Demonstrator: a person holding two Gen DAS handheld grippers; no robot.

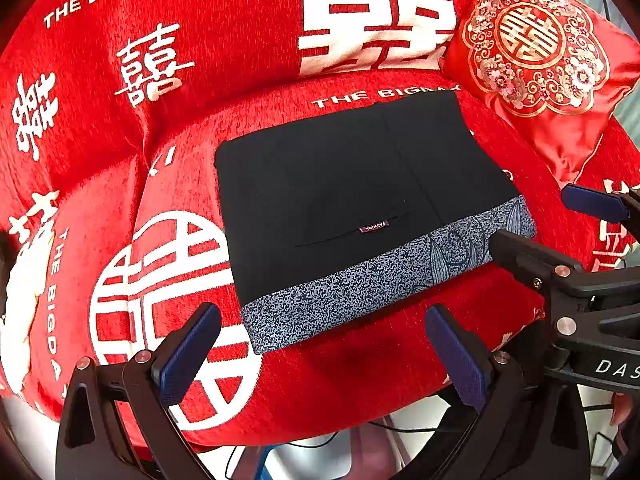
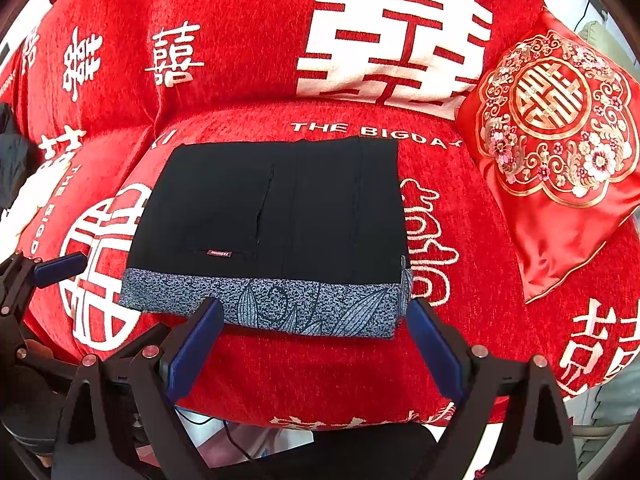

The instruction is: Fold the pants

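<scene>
Black pants (image 1: 344, 184) with a blue-grey patterned waistband (image 1: 360, 292) lie folded into a flat rectangle on the red sofa seat (image 1: 360, 380); they also show in the right wrist view (image 2: 272, 208). My left gripper (image 1: 320, 352) is open and empty, just short of the waistband's near edge. My right gripper (image 2: 316, 348) is open and empty, its fingers either side of the waistband's (image 2: 260, 304) near edge, held above the seat. The right gripper also shows at the right of the left wrist view (image 1: 540, 236).
A red embroidered cushion (image 2: 556, 140) leans at the back right of the seat. The red sofa back (image 2: 240, 40) with white characters rises behind the pants. The seat's front edge drops to the floor with cables (image 1: 312, 444) below.
</scene>
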